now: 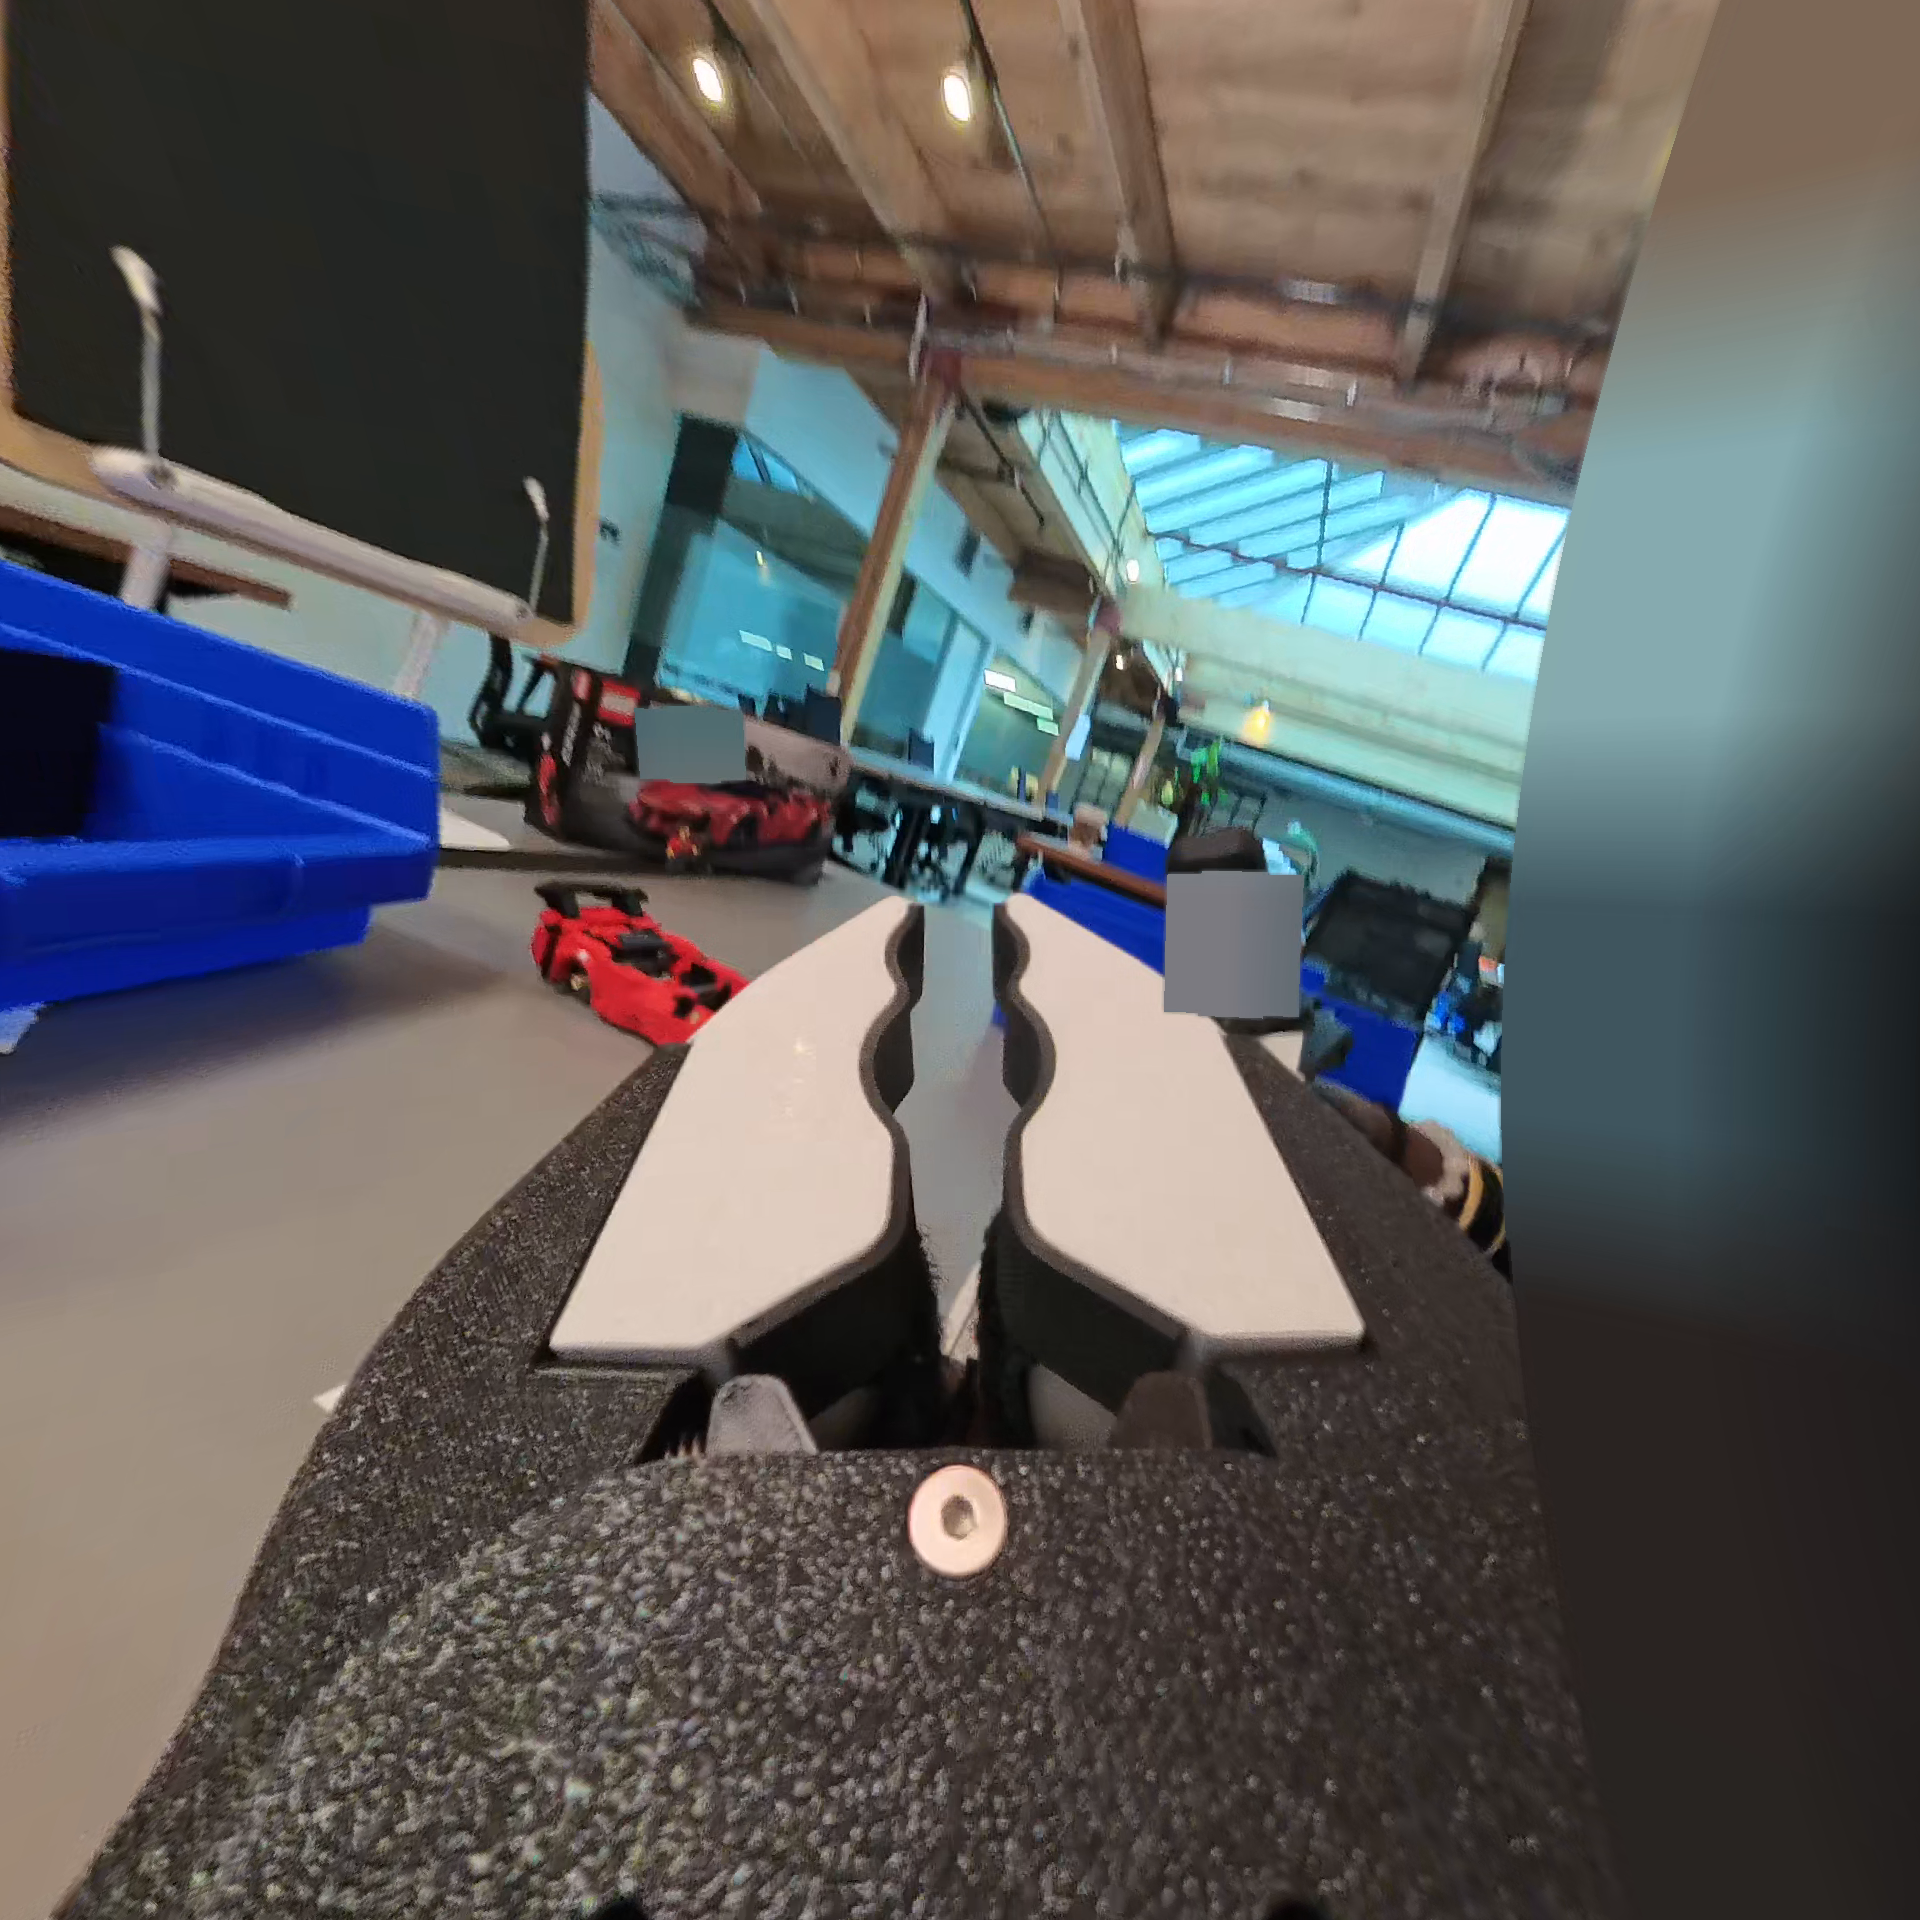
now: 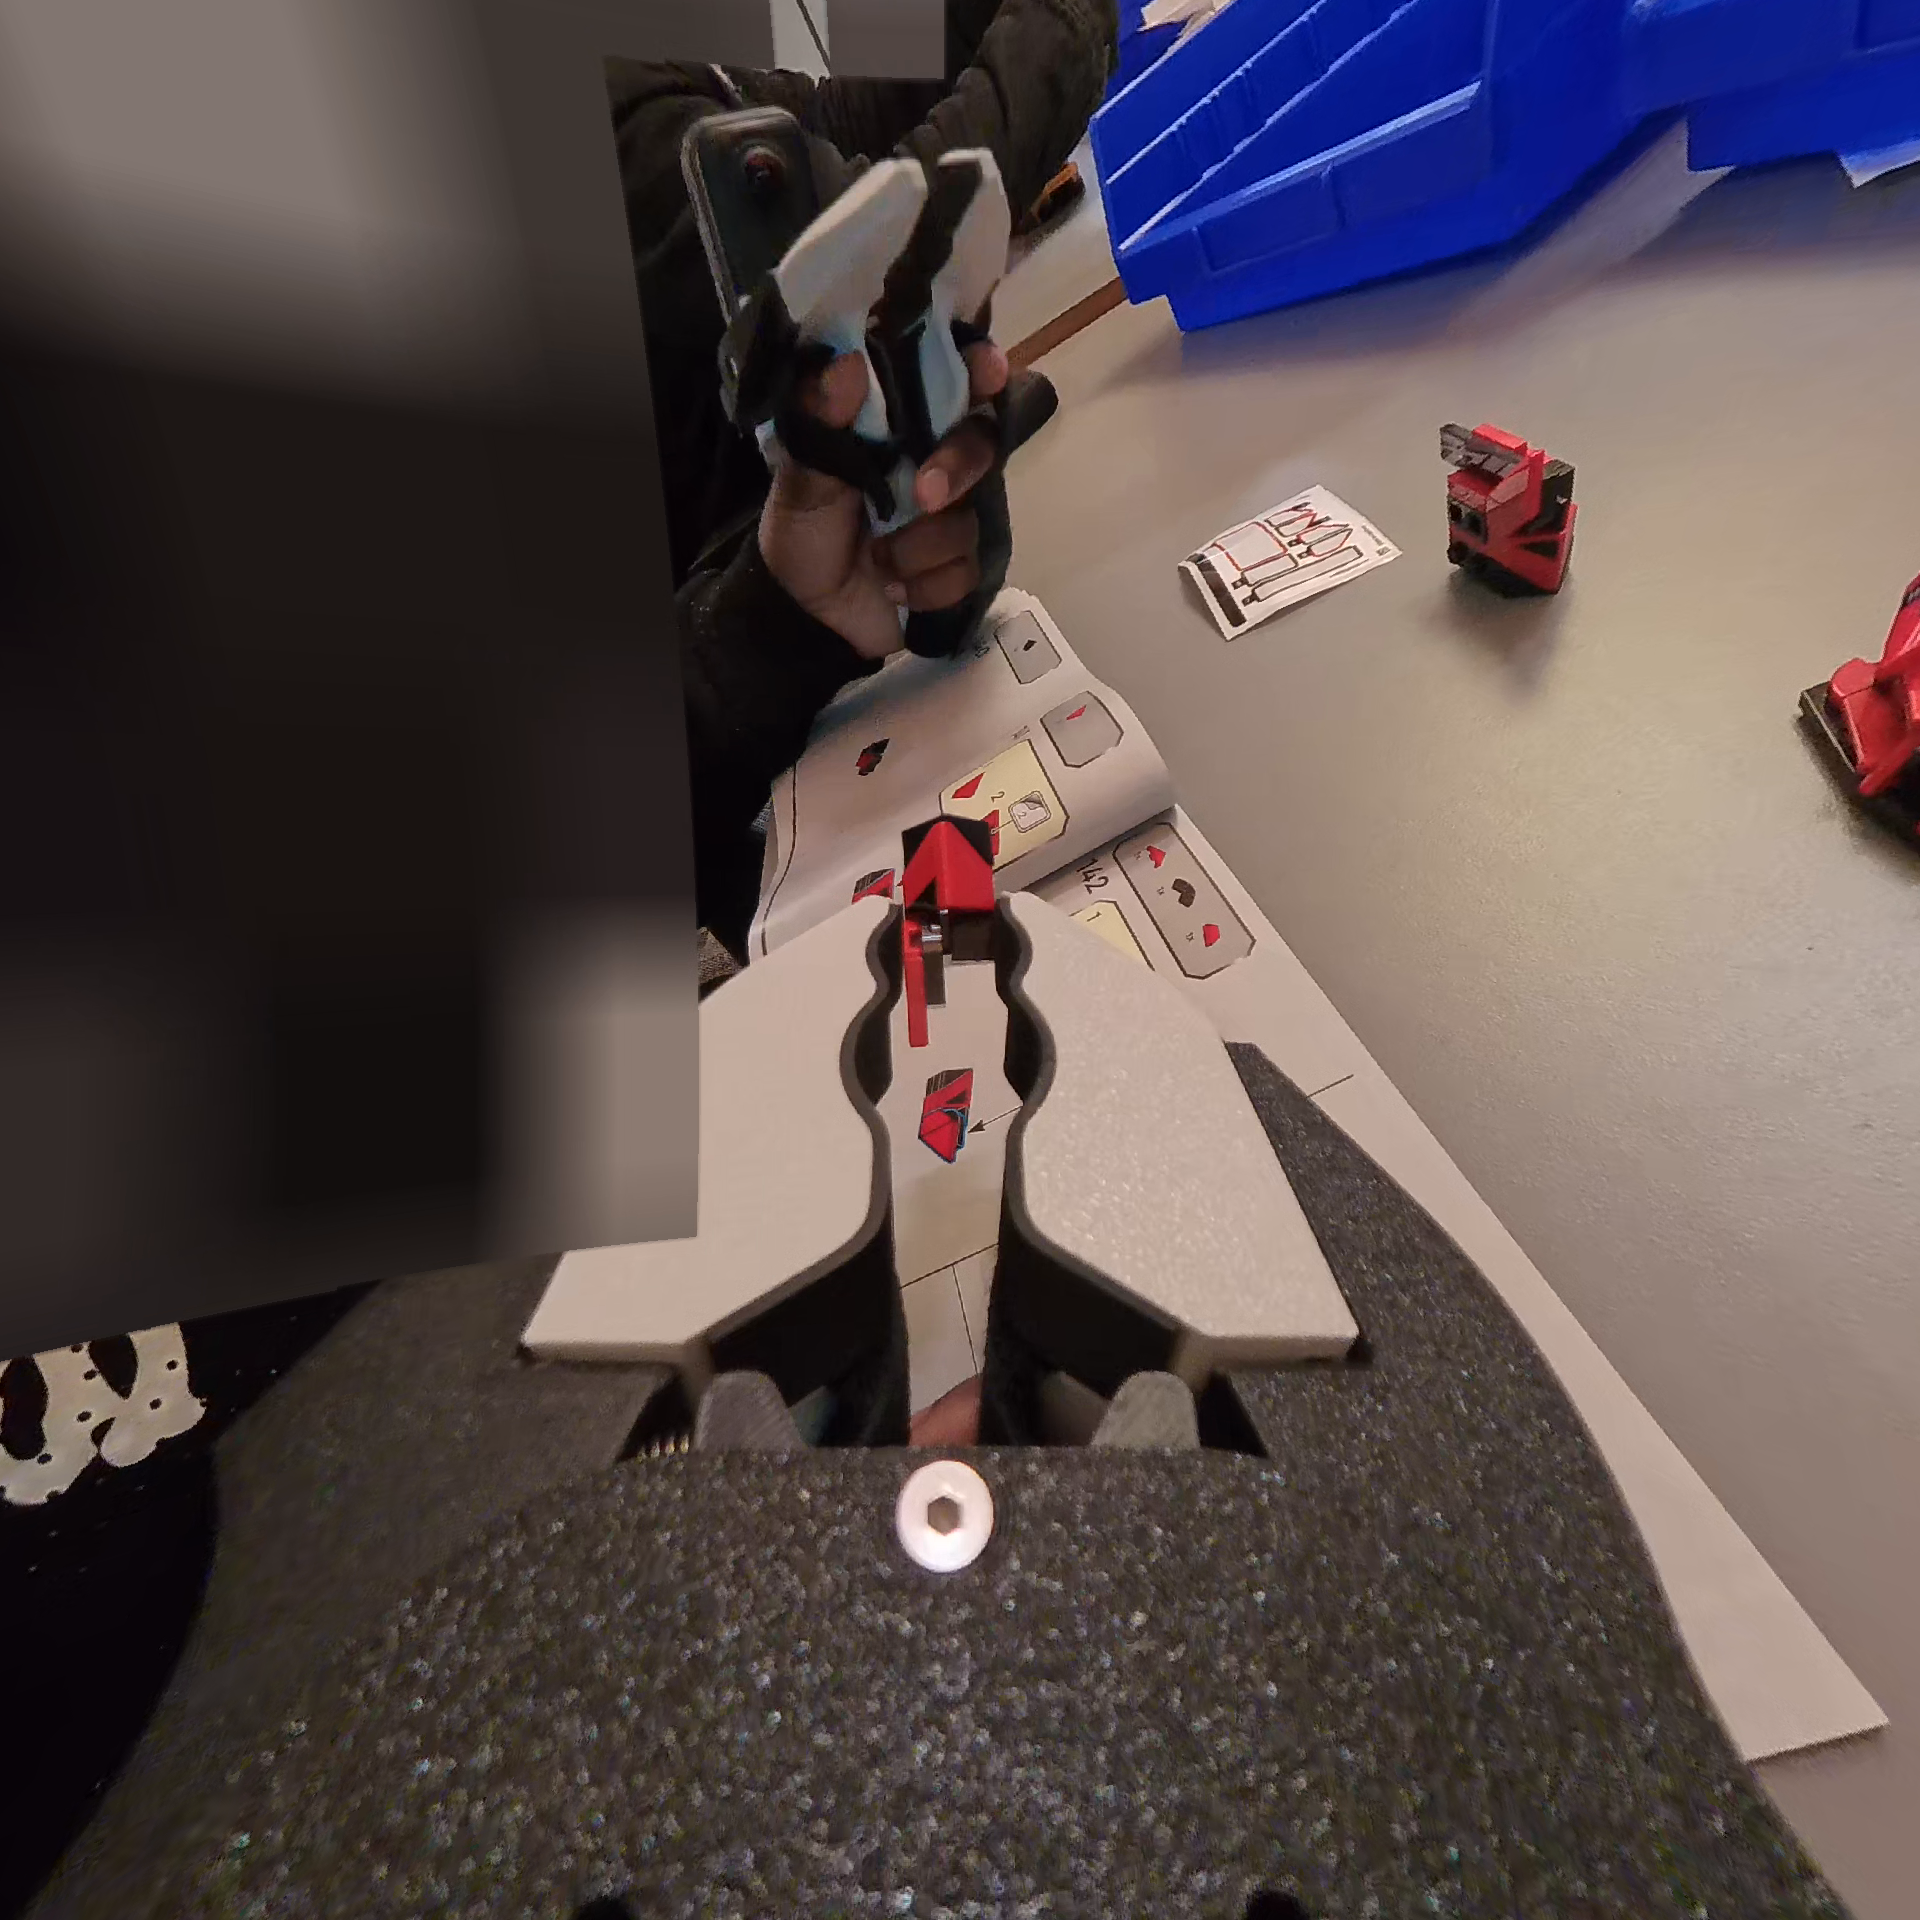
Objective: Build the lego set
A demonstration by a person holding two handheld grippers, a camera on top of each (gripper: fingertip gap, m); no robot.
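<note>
Right wrist view puts my right gripper (image 2: pixel 943 914) over the open instruction booklet (image 2: pixel 1091 831), its fingertips pinched on a small red and black lego piece (image 2: pixel 940 883); a thin red bar of that piece hangs back between the fingers. Past it I see a hand (image 2: pixel 883 520) holding the left gripper (image 2: pixel 940 171) up off the table, tips pointing upward with only a slim gap between them and nothing in it. On the grey table (image 2: pixel 1507 935) to my right lie a sticker sheet (image 2: pixel 1288 559) and, just beyond it, a small red and black sub-assembly (image 2: pixel 1509 509) standing on its own; part of a red lego car (image 2: pixel 1875 727) shows at the frame edge, well apart from the booklet. Blue bins (image 2: pixel 1403 156) sit at the far side. In the left wrist view my left gripper (image 1: pixel 958 914) is nearly closed and empty, aimed across the table (image 1: pixel 260 1195) toward the red lego car (image 1: pixel 634 971), with a blue bin (image 1: pixel 208 810) to the left and the set's box (image 1: pixel 675 779) behind the car.
</note>
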